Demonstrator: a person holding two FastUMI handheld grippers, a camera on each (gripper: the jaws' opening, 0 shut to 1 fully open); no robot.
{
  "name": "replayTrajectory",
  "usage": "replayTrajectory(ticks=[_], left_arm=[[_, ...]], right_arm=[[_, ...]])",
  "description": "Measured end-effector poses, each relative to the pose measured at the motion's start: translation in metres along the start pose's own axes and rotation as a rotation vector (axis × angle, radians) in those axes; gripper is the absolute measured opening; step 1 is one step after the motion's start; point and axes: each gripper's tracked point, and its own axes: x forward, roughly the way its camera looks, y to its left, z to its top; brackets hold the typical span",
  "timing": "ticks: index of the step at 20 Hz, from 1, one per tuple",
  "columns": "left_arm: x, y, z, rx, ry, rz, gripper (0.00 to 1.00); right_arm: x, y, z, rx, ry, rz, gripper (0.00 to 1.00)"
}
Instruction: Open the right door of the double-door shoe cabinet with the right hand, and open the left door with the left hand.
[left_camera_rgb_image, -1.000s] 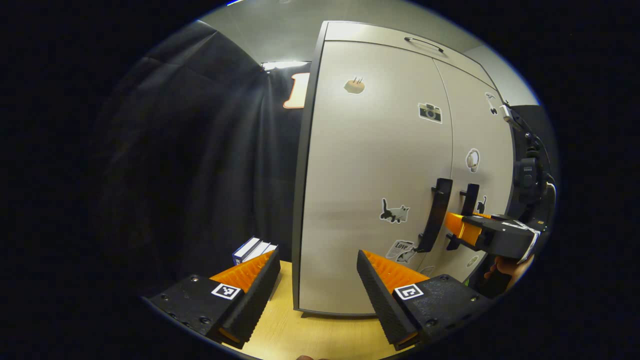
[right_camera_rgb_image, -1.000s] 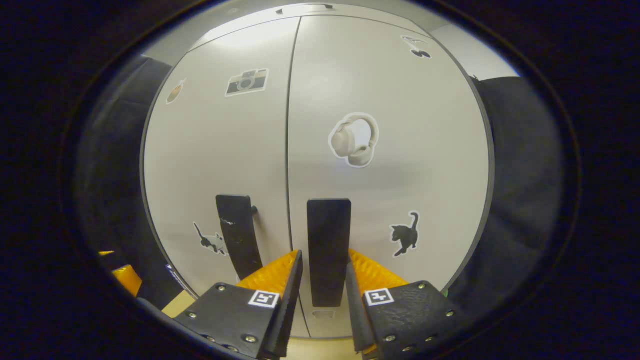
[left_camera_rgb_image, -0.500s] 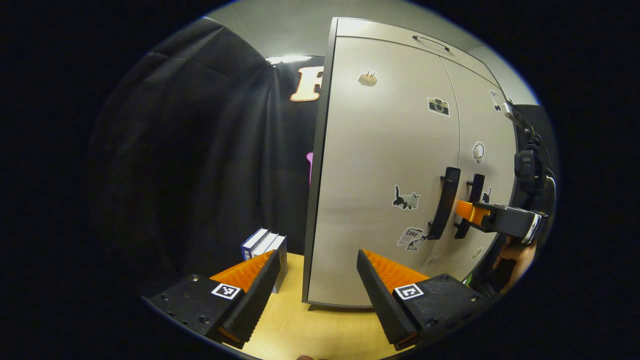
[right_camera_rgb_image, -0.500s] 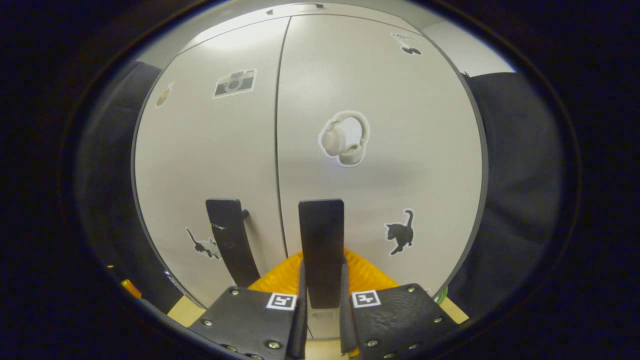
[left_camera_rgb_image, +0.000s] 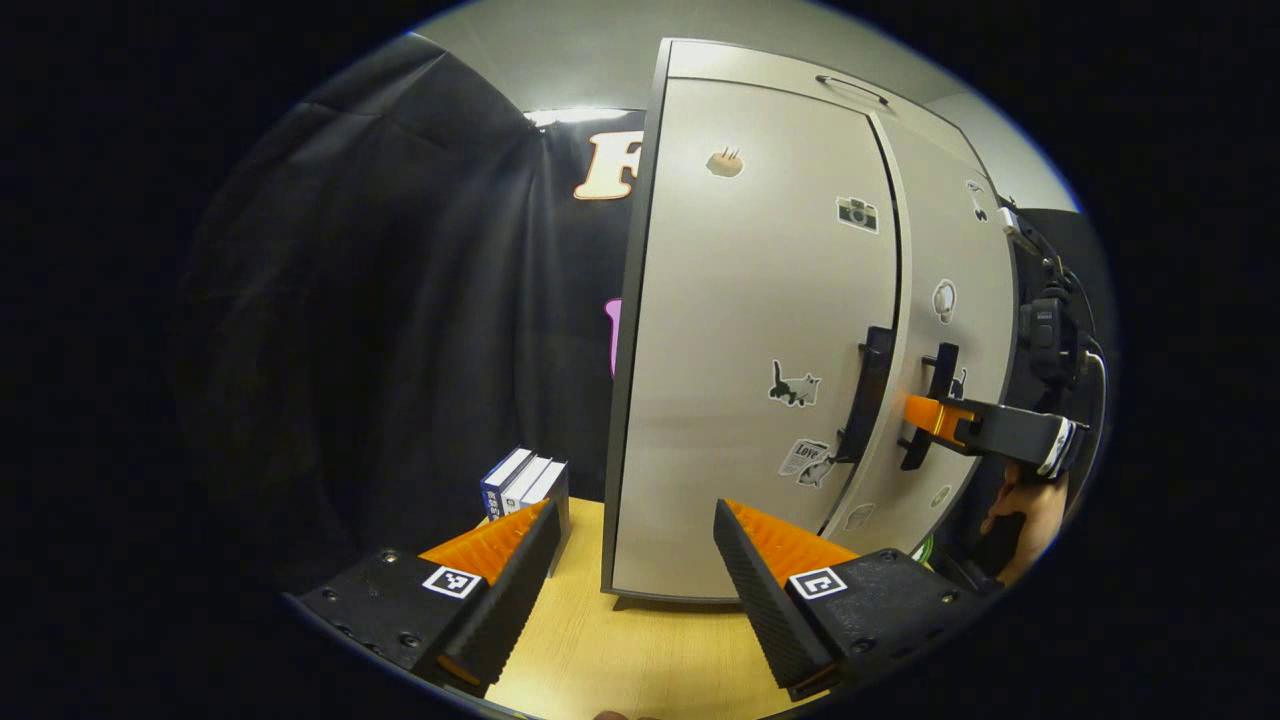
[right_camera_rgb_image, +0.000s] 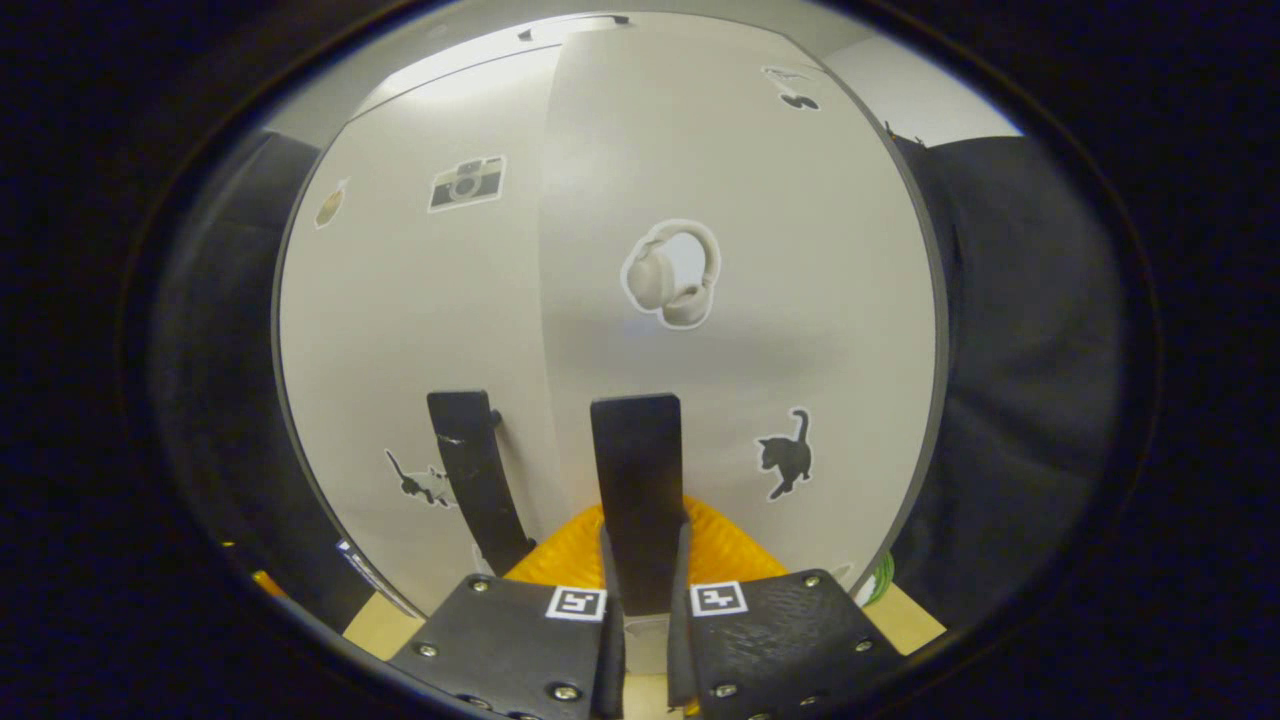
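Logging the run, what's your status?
Right tool shut on right door's black bar handle; pale grey right door cracked open. Left tool open, off left black handle. Nothing in between.

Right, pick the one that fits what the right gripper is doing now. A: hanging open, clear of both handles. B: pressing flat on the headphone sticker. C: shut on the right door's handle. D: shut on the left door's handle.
C: in the right gripper view the right gripper has both fingers pressed on the right door's handle, while the left door's handle stands free beside it.
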Motion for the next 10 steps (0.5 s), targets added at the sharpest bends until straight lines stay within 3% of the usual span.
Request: replayTrajectory(ticks=[10], left_arm=[[-0.010, -0.043, -0.003, 0.049, 0.010, -0.119, 0.96]], right_arm=[[-0.024, -0.012, 0.000, 0.017, -0.025, -0.016, 0.17]])
